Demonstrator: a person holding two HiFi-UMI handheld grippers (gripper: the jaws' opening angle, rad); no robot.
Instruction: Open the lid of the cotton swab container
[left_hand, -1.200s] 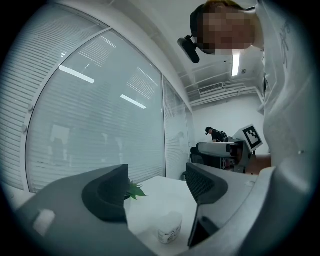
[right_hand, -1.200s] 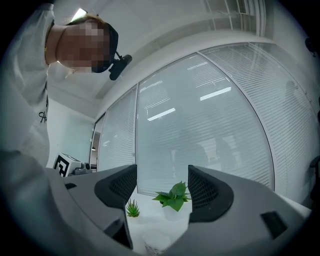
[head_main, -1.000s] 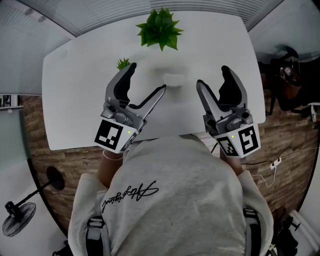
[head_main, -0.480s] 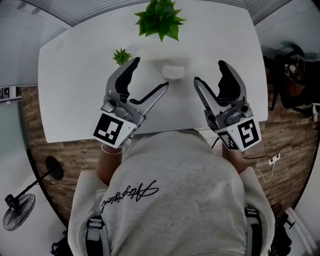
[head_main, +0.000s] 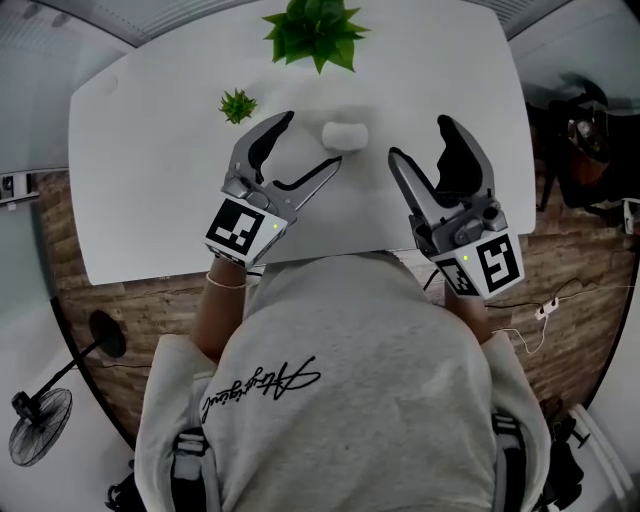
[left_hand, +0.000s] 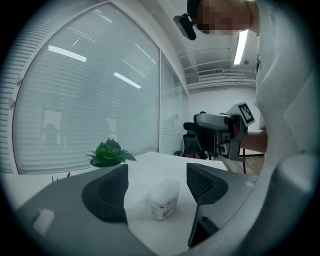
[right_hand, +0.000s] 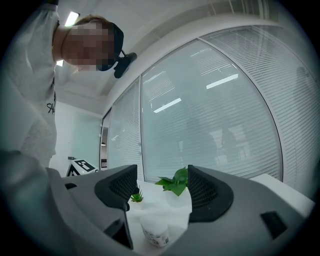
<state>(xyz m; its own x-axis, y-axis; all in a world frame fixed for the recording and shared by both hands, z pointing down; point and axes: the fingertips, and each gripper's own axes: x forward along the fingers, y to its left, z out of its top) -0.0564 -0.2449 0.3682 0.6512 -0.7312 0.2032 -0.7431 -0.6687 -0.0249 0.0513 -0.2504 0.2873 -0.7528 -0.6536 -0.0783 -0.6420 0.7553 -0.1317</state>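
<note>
The cotton swab container (head_main: 345, 133) is a small white tub with a printed label, standing upright on the white table (head_main: 150, 200) with its lid on. My left gripper (head_main: 308, 142) is open just short of it, and the tub (left_hand: 165, 199) shows in the gap ahead of its pads without touching them. My right gripper (head_main: 421, 140) is open to the right of the tub, held above the table. In the right gripper view the tub (right_hand: 156, 232) stands low between and beyond the open right gripper (right_hand: 161, 192). Nothing is held.
A large leafy plant (head_main: 312, 30) stands at the table's far edge and a small green plant (head_main: 238, 104) sits to the left of the tub. A window wall with blinds lies beyond the table. A dark office chair (left_hand: 192, 142) stands at the right.
My left gripper has moved forward and down toward the tub, its tips now near it. The right gripper has barely moved. Both stay open.
</note>
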